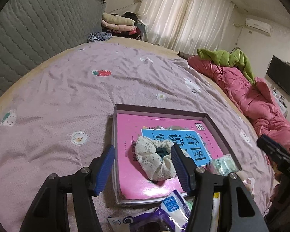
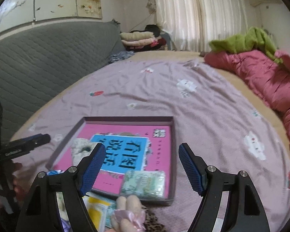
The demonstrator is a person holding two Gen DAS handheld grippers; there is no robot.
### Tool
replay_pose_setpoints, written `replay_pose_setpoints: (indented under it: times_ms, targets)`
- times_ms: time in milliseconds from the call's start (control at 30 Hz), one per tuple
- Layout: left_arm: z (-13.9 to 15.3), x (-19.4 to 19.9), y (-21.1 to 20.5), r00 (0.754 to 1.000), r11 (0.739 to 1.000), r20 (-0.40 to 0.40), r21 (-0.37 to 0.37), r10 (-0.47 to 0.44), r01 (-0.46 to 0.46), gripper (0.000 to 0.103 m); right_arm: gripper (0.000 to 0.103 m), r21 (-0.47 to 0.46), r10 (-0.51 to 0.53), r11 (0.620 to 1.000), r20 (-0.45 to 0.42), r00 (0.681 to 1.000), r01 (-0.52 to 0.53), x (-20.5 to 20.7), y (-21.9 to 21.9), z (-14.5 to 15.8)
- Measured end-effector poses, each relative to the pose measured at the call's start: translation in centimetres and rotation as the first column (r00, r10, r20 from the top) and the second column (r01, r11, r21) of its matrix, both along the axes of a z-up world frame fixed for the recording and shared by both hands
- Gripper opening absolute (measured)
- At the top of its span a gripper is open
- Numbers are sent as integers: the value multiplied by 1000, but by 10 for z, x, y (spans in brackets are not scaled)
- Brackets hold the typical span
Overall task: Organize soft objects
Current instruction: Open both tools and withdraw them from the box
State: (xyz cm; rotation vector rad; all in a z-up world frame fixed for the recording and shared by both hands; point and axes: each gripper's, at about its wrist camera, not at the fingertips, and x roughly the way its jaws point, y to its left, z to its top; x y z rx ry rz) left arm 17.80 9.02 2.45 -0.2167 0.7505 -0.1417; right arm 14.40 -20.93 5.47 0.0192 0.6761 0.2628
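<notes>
Soft daylight comes through the pale curtains point(image 1: 185, 13), which glow near white and lose detail. The room is moderately lit, with faint shadows on the bed point(image 1: 67, 89). Both fisheye views bend straight lines and darken to black corners. The right wrist view is smeared, especially toward its lower edge.

one scrunchie point(image 1: 154, 158), one tray point(image 1: 218, 123)

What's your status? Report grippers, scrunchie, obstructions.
Left gripper open, right gripper open, both empty. Scrunchie lies in box, tissue pack beside. Nothing blocking.
</notes>
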Motion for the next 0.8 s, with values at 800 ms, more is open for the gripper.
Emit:
replay_pose_setpoints:
  times_ms: [800]
  targets:
    - [12,-40,-12,999,999,34,38,0,-1,60,79,51,-89,995,-27,996,90,-41,-19,6]
